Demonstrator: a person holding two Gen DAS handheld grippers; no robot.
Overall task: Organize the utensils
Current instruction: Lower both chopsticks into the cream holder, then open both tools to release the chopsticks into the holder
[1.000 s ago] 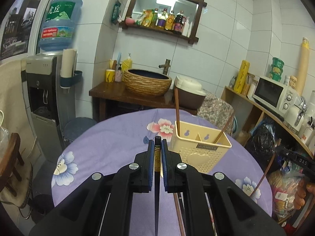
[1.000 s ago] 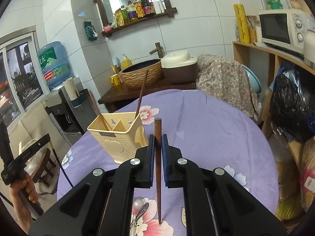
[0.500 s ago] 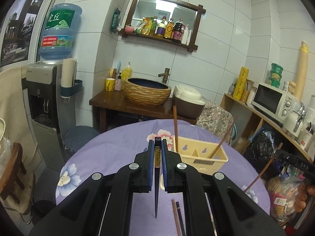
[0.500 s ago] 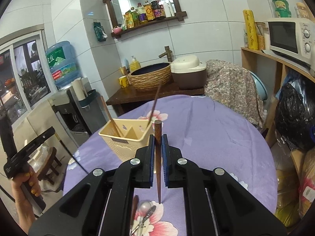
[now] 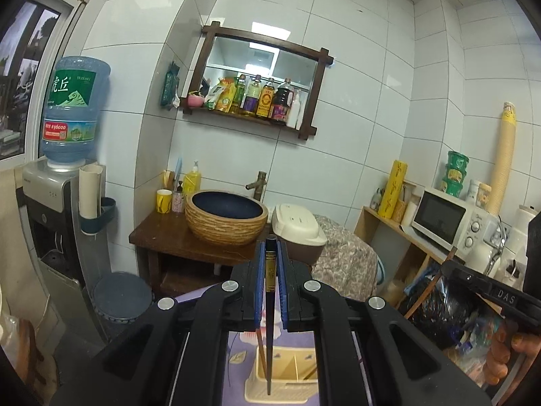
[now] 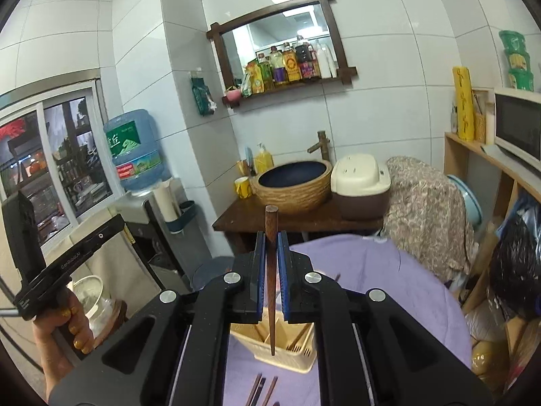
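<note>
My left gripper is shut on a black chopstick that hangs point down over the cream utensil basket. My right gripper is shut on a brown wooden chopstick whose tip hangs over the same basket. The basket stands on the purple flowered tablecloth and holds other brown chopsticks. Each view shows the other gripper held at its side: the right one and the left one.
More chopsticks lie on the cloth in front of the basket. Behind the table stand a woven basin on a dark wooden stand, a rice cooker, a water dispenser and a shelf with a microwave.
Both grippers have risen and tilted up with their chopsticks. The basket has dropped from mid-frame to below the fingers in both views, and the chopstick tips now hang over it.
</note>
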